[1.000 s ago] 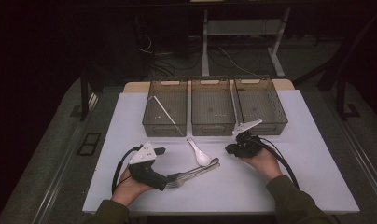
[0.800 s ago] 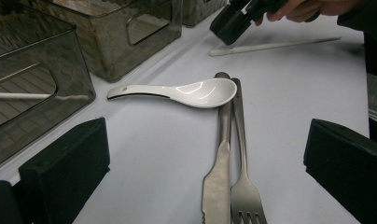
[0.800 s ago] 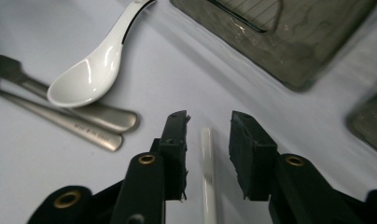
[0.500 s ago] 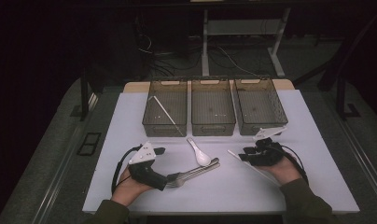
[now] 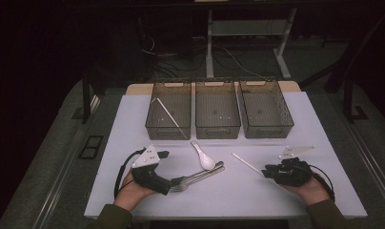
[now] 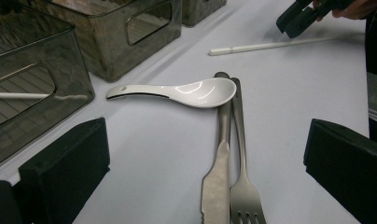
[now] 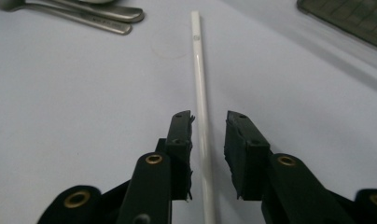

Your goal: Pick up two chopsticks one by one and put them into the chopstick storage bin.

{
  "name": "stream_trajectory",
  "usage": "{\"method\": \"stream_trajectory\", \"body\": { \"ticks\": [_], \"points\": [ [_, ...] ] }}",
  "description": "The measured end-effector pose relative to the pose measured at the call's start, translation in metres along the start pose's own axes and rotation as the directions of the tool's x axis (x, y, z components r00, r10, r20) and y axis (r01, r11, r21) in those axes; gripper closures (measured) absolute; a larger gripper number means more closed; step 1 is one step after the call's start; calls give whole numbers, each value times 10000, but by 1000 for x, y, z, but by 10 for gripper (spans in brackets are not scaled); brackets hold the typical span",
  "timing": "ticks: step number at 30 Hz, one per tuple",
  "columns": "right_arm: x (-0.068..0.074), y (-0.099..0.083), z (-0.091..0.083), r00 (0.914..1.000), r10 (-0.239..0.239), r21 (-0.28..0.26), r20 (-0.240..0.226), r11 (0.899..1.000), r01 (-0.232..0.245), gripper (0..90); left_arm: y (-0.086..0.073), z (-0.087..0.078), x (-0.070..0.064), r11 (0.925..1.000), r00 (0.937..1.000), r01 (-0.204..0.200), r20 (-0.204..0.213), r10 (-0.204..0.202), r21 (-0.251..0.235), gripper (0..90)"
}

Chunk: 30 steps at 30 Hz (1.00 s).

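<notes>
A white chopstick (image 5: 248, 163) (image 7: 199, 79) lies on the white table at the front right. My right gripper (image 5: 269, 171) (image 7: 209, 123) is open, its jaws straddling the stick's near end with a small gap on each side. At the front left, my left gripper (image 5: 167, 185) (image 6: 210, 154) is wide open, with the working ends of a steel knife (image 6: 217, 177) and fork (image 6: 242, 186) lying between its jaws. A white ceramic spoon (image 5: 202, 156) (image 6: 186, 91) rests across the far ends of their handles. The left gripper view also catches the right gripper (image 6: 301, 16) farther off.
Three dark see-through bins stand in a row at the back: left (image 5: 167, 130), middle (image 5: 217, 129), right (image 5: 269, 128). The left bin holds another white stick (image 5: 170, 117). The table (image 5: 133, 124) has bare surface between the bins and the hands.
My right gripper has come back from near the right bin to the front right, lowering the white chopstick until it lies on the table. The left gripper has stayed put.
</notes>
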State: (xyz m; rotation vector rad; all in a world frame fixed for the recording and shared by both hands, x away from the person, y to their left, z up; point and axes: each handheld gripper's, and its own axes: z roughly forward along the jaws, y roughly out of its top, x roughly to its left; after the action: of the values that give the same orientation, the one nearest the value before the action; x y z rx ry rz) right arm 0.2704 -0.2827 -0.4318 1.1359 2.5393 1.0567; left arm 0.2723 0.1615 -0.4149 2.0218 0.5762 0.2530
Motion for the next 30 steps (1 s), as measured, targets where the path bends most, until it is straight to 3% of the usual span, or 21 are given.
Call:
{"method": "stream_trajectory", "body": {
  "ticks": [9,18,20,30],
  "points": [
    [3,-2,15,9993,-344,550,120,9979,337,800,0,0,0,10000,10000,26,17,-26,-34,0],
    [5,-3,15,9963,-765,547,392,9957,743,844,0,-1,0,9999,10000,46,12,-45,-127,0],
    [5,-1,13,9982,-541,412,244,9977,531,844,0,-1,0,9999,10000,58,6,-58,-159,0],
    [0,5,0,9993,-344,-69,176,9994,345,844,0,-1,0,10000,10000,3,31,-3,-72,0]
  ]
}}
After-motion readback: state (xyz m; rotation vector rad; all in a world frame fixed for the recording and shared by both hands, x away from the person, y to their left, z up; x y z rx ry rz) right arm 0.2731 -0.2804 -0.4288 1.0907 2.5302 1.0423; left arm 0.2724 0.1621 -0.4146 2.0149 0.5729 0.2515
